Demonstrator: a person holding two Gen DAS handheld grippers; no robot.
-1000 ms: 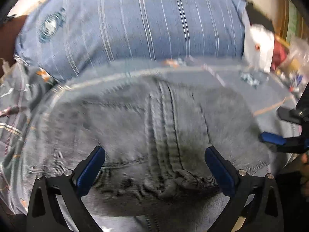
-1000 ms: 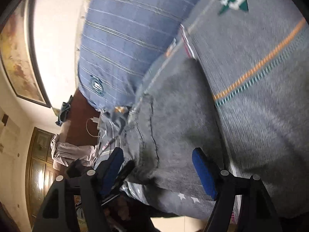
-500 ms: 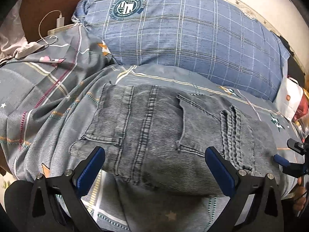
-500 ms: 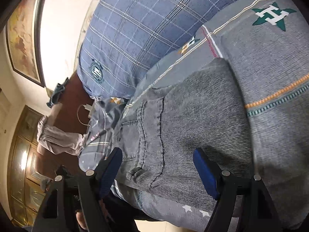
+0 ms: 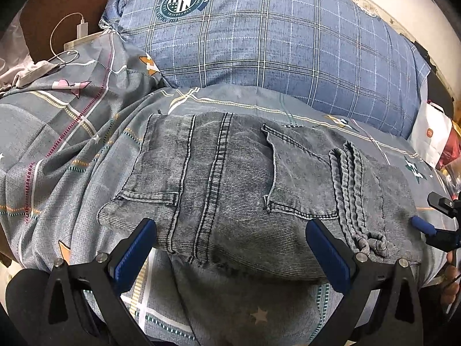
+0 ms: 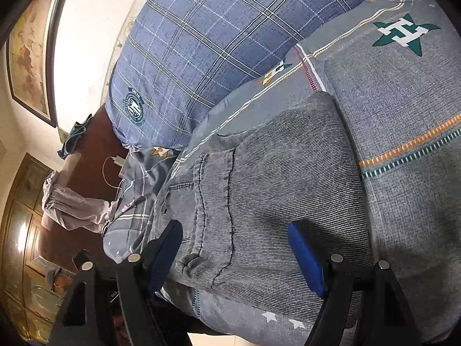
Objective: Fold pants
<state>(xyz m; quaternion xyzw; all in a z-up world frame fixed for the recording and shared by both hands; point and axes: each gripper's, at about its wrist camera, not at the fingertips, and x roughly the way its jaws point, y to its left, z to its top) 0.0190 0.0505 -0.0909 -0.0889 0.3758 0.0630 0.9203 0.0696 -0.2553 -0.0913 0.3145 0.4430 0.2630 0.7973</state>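
Note:
The grey denim pants (image 5: 245, 190) lie folded into a compact rectangle on the patterned grey bedsheet (image 5: 72, 173), back pockets and leg hems on top. They also show in the right wrist view (image 6: 259, 207). My left gripper (image 5: 230, 248) is open and empty, just above the near edge of the pants. My right gripper (image 6: 236, 256) is open and empty over the right end of the fold. Its fingertips (image 5: 422, 226) show at the right edge of the left wrist view.
A large blue plaid pillow (image 5: 273, 43) lies behind the pants. A white charger and cable (image 5: 82, 28) sit on a brown surface at the left. A white bag (image 5: 432, 141) and clutter stand at the right. A wooden cabinet (image 6: 20, 230) and framed picture (image 6: 28, 52) show in the right wrist view.
Both grippers have drawn back from the pants, and the left view has swung left and steadied. The folded pants lie still; both grippers stay open.

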